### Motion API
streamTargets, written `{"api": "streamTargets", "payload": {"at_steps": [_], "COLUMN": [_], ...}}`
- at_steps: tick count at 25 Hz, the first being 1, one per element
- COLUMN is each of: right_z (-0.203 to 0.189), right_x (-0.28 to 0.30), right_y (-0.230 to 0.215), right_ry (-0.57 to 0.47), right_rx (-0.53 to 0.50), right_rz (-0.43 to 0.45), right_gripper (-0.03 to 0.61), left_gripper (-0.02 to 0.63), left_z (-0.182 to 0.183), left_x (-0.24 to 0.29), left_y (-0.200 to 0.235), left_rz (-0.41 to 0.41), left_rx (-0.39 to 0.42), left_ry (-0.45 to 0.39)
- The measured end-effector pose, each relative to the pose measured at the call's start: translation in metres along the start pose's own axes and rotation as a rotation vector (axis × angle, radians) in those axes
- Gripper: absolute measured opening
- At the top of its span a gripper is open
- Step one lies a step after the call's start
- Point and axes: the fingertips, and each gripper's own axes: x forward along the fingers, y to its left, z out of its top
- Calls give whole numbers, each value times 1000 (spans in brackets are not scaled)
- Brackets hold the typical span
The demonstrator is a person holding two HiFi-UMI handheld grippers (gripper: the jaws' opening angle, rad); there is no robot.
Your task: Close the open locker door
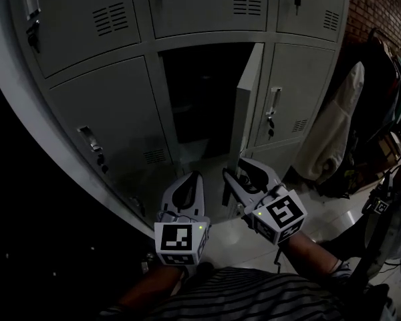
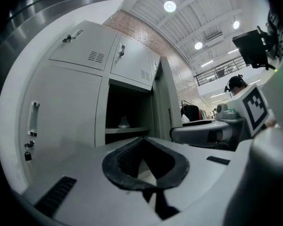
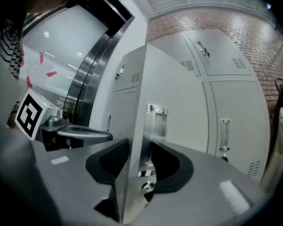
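Clamps the open locker door [image 1: 248,99] by its free edge with the right gripper [image 1: 244,170]. Has the jaws parted only as far as the sheet metal is thick. Presses one dark pad [image 3: 111,161] to the door's inner face and the other to its outer face, just under the bright handle plate [image 3: 155,121] and just above the round keyhole [image 3: 147,186].

Sees the door swung well out from the grey locker bank and turned edge-on to the head view. Sees it hinged on the right side of the dark open compartment [image 1: 200,99].

Carries the left gripper [image 1: 190,182] just left of the door, low in front of that compartment, on the side of the door's inner face and apart from it. Has its jaws brought together at the tips, with nothing between them.

Inside the compartment, left of the door: a shelf [image 2: 127,130] with a small pale thing [image 2: 124,122] on it, too small to name.

Right of the door: a closed locker [image 1: 294,92] with its own handle and lock. Further right, a white garment [image 1: 334,132] hanging among darker clothes before a brick wall [image 1: 377,5].

Below the door, at the bottom edge of the head view: the person's striped shirt [image 1: 254,301].
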Motion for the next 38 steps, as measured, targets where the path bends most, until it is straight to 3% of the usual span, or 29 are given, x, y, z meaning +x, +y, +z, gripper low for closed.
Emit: {"api": "streamTargets", "payload": {"at_steps": [6,14,25,36,38], "right_z": [3,0,-4,-6,-8], "right_x": [70,150,204,211,206], "right_y": [19,13,-7,-7,1], "right_ry": [-5,12,58,95,109], "right_rx": [-5,-18,-38,-13,12], "right_rz": [21,-60,-88,-30,15], "right_gripper": [127,129,118,112,215], "left_gripper": [5,5,5,3,5], "left_z": [-2,-15,-30,-33,-33], "left_x": [6,29,49,48,44], "left_y": [61,125,149,139,136], "left_rz": [50,79,67,65,71], "left_rx": [3,-9,-3,-16,-20], "left_ry": [-9,4,25,25,32]}}
